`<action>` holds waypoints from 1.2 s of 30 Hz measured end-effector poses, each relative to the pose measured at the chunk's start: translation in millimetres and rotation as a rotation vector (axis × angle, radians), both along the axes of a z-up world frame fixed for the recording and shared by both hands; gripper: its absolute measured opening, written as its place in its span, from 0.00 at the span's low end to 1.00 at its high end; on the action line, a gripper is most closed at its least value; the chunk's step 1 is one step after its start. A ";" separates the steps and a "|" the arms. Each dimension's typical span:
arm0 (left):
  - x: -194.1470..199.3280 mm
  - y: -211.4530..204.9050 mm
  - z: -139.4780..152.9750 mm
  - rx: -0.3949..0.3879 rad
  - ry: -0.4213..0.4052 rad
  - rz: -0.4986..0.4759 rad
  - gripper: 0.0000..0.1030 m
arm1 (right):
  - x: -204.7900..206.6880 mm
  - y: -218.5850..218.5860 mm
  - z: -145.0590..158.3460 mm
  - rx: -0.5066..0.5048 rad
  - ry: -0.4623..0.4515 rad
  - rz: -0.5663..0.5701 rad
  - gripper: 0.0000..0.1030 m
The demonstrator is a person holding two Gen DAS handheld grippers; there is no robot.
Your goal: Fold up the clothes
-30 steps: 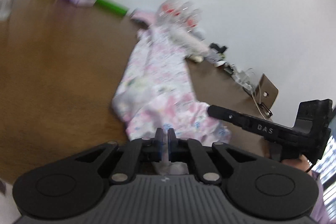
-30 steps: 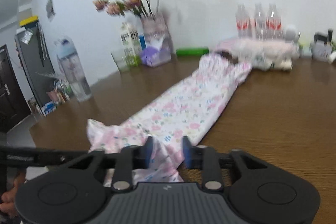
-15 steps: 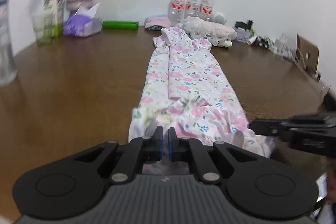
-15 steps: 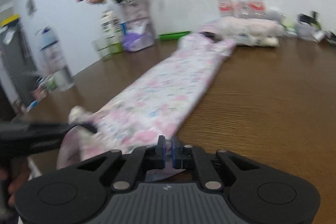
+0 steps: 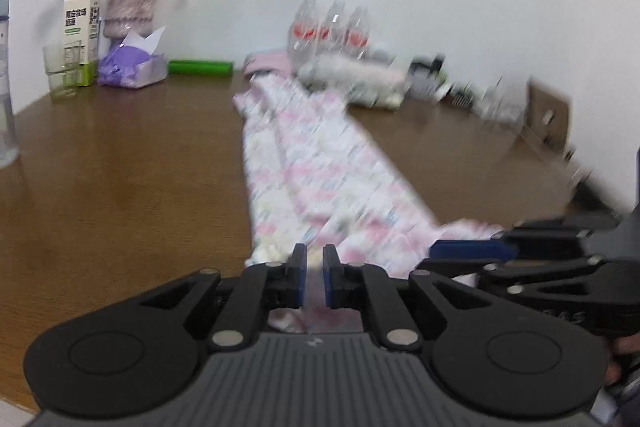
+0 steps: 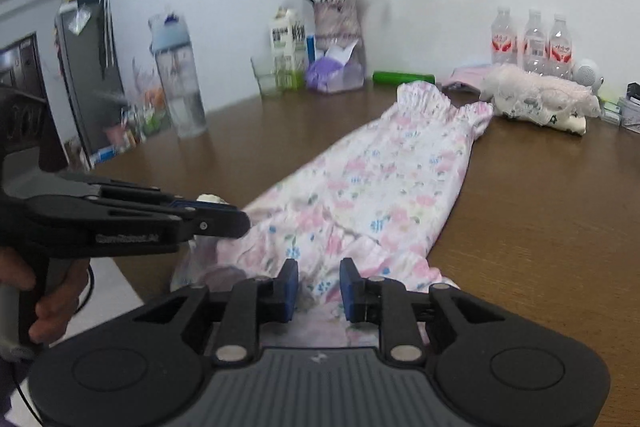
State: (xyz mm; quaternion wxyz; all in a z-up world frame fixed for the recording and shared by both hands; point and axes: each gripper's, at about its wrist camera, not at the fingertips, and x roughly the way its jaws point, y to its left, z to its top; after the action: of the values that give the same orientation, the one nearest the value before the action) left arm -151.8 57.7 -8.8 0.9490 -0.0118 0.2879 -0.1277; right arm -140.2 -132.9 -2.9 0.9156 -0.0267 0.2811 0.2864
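Observation:
A long pink floral garment [image 6: 384,179] lies stretched along the brown table [image 6: 552,211], its ruffled end far and its hem at the near edge. In the left wrist view the garment [image 5: 320,163] is blurred. My left gripper [image 5: 314,257] is nearly shut, with the near hem between its fingers. It shows side-on in the right wrist view [image 6: 236,217], pinching a bit of cloth. My right gripper [image 6: 319,271] has its jaws apart over the hem, with cloth lying between them. It appears at the right in the left wrist view [image 5: 436,255].
At the back of the table stand a vase of flowers [image 6: 338,27], a milk carton [image 6: 286,47], a purple tissue pack [image 6: 334,71], a green tube [image 6: 402,77], three water bottles [image 6: 532,41] and a white lace bundle [image 6: 540,97]. A large water bottle [image 6: 178,75] stands left.
My right gripper's jaws were shut on the hem half a second ago and now stand apart. My left gripper stays closed on the hem; its view has swung and blurred.

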 end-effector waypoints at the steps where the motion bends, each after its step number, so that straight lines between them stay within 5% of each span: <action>1: -4.8 4.5 2.4 -0.018 -0.012 -0.008 0.08 | -5.6 -1.9 7.2 -0.016 -0.017 -0.001 0.23; 3: -18.0 16.2 12.2 -0.074 -0.071 -0.048 0.10 | -21.9 -12.4 25.1 -0.041 -0.087 0.028 0.37; 4: -26.2 22.7 19.3 -0.107 -0.118 -0.079 0.13 | -33.0 -17.1 29.1 -0.050 -0.129 0.103 0.52; 6: -36.3 22.3 27.6 -0.125 -0.198 -0.207 0.43 | -55.4 -26.5 36.9 -0.067 -0.213 0.254 0.71; 7: -41.1 21.7 31.6 -0.133 -0.238 -0.272 0.45 | -64.9 -29.3 38.8 -0.083 -0.248 0.325 0.78; 9: -32.9 3.2 23.9 -0.046 -0.209 -0.376 0.33 | -72.9 -22.7 28.8 -0.167 -0.264 0.444 0.79; 12: -8.2 -5.1 2.6 -0.001 -0.106 -0.387 0.21 | -73.8 -11.9 13.8 -0.259 -0.280 0.532 0.79; 15: 6.7 -1.5 -9.9 -0.019 -0.027 -0.360 0.21 | -62.1 -7.1 8.9 -0.243 -0.234 0.551 0.72; 19: 12.2 6.0 -11.1 -0.043 -0.008 -0.364 0.22 | -46.6 -0.7 2.5 -0.221 -0.174 0.576 0.38; 22: 14.1 15.7 -10.7 -0.091 0.018 -0.378 0.21 | -35.0 4.0 -2.4 -0.204 -0.128 0.594 0.30; 24: 11.1 20.7 -10.6 -0.110 0.031 -0.400 0.22 | -27.4 5.0 -4.4 -0.182 -0.091 0.603 0.07; 25: 8.9 22.8 -10.4 -0.116 0.036 -0.415 0.22 | -24.2 -2.8 -1.0 -0.132 -0.053 0.597 0.07; 32: -36.6 56.3 13.0 -0.206 -0.025 -0.700 0.81 | -17.3 -42.9 17.3 0.063 0.060 0.637 0.07; 33: -45.3 53.1 19.5 -0.164 -0.051 -0.753 0.89 | -14.9 -47.8 19.5 0.087 0.077 0.642 0.07; 36: -73.7 18.8 25.0 0.127 -0.240 -0.812 0.90 | 0.4 -55.5 23.1 0.156 0.131 0.644 0.07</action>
State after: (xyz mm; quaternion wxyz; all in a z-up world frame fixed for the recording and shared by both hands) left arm -225.6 76.5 16.2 0.8472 0.1760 0.1641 -0.4736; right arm -139.7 -188.4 20.2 0.7573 -0.0257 0.2938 0.5826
